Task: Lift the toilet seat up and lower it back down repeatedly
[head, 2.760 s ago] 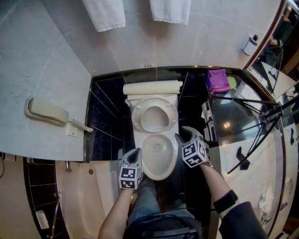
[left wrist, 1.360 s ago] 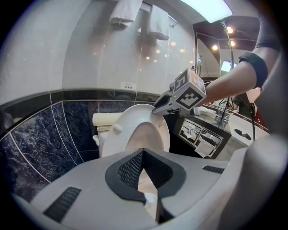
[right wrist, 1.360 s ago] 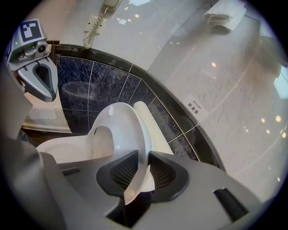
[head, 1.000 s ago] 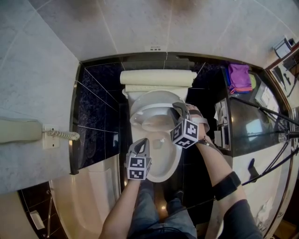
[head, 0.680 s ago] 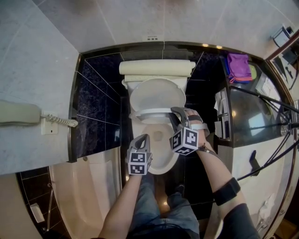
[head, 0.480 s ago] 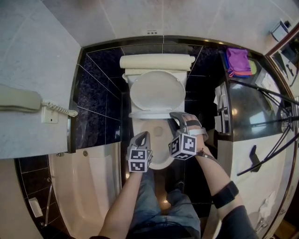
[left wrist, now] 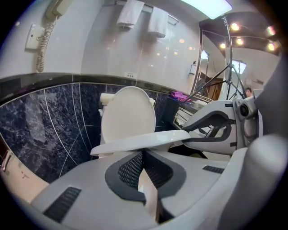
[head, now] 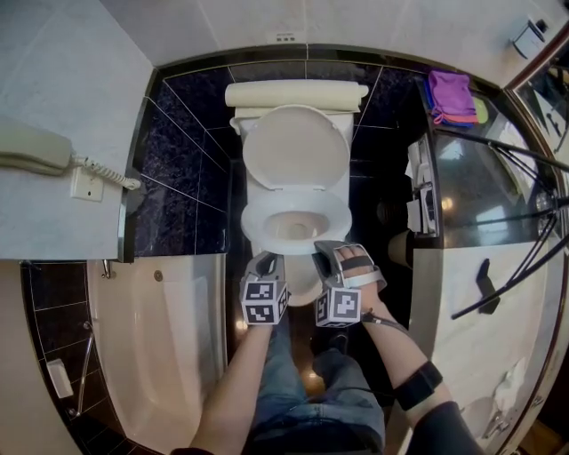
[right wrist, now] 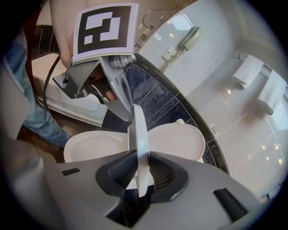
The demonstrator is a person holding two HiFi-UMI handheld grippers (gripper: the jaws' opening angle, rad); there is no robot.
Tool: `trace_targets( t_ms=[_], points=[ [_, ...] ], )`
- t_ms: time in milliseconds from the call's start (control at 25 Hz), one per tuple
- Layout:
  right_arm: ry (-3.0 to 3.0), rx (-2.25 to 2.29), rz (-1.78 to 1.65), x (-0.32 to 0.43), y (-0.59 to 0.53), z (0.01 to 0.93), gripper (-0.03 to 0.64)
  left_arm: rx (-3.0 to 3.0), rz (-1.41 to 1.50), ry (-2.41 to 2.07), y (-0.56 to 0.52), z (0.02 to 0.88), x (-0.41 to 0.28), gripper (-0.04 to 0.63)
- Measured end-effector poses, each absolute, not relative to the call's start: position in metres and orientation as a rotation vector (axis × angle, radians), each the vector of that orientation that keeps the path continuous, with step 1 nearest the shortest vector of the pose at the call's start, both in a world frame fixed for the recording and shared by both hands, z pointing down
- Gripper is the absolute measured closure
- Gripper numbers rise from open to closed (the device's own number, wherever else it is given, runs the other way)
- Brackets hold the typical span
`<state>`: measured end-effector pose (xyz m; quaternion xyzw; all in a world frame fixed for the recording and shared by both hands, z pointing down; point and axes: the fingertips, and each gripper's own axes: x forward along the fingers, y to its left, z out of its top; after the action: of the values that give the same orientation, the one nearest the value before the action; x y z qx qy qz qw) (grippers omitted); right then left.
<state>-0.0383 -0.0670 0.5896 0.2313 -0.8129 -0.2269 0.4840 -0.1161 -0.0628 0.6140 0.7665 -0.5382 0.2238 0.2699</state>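
wall phone (head: 36, 149), purple cloth (head: 452, 96), maybe bathtub (head: 169, 355)

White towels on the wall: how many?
2. In the left gripper view, one towel and a second towel hang side by side high on the wall above the toilet. Others may be out of frame.

Seat: 2.8 s back the toilet seat (head: 256, 220) stood upright against the lid (head: 295, 147), leaving the bowl (head: 304, 284) fully exposed. It has since swung forward and down in stages and now lies nearly level over the bowl.

Right tool (head: 324, 255): came down with the seat, from high beside the bowl's rear right to the bowl's front edge. The seat's front edge is between its jaws, which have just been opening a little.

Left tool (head: 265, 267): drew back from the bowl's left side to its front left corner.
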Motion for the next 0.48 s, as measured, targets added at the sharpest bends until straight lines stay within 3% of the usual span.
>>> trace_targets(
  t_ms=[480],
  points=[
    [-2.035, 0.470, -0.521, -0.029, -0.004, 0.618, 0.527, 1.997, 0.645, -1.453, -0.014, 0.651, -0.117, 0.595]
  ],
)
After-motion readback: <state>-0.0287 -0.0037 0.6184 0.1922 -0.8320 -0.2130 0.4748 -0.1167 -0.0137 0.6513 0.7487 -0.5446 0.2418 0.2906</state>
